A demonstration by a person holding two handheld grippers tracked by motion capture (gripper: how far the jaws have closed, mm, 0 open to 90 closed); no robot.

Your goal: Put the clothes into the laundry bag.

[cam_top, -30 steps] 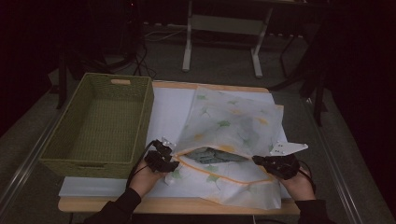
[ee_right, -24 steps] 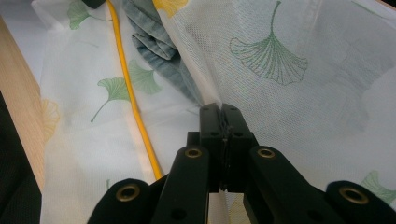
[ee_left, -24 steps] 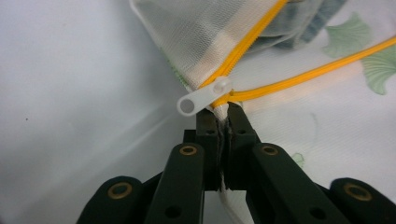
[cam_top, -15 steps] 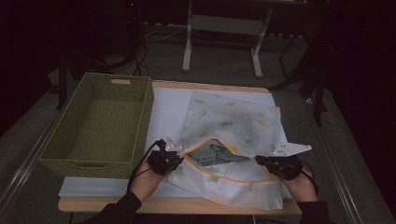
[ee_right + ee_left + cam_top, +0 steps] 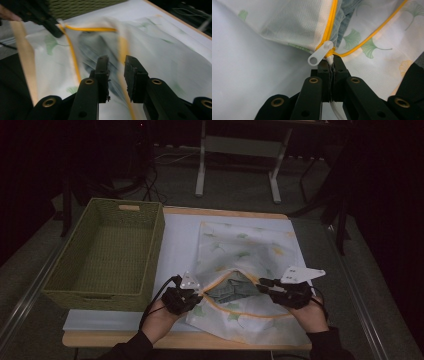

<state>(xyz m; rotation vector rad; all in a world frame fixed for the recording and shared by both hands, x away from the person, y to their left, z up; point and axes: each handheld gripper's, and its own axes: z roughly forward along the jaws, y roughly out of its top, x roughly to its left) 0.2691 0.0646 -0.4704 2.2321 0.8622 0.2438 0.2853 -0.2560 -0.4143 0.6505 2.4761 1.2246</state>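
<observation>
table (image 5: 280,215): wooden top, its edge showing at the far and near sides; a pale sheet (image 5: 175,240) covers most of it.
basket (image 5: 107,255): green woven, on the left part of the table, its long side just beside the bag; a handle slot in the far wall.
bag (image 5: 245,245): white mesh laundry bag printed with green and yellow leaves, lying flat on the sheet right of the basket, its near end reaching the table's front edge. The mouth faces the person and gapes between the two grippers.
zip (image 5: 331,22): yellow, running along the mouth; its two sides part from the corner held at the left and spread toward the right.
clothing (image 5: 234,287): grey-blue fabric inside the bag, seen through the open mouth, between the grippers.
left gripper (image 5: 192,297): in the person's left hand at the left corner of the mouth; jaws pressed together on the bag's cloth right at the end of the zip, as the left gripper view shows.
right gripper (image 5: 264,286): in the right hand at the right side of the mouth; jaws have just been opening and stand a narrow gap apart, above the bag, the zip blurred behind that gap, pads not pressing on it.
puller (image 5: 320,53): white plastic tab with a round eye, touching the left gripper's jaw tips, lying to their left.
</observation>
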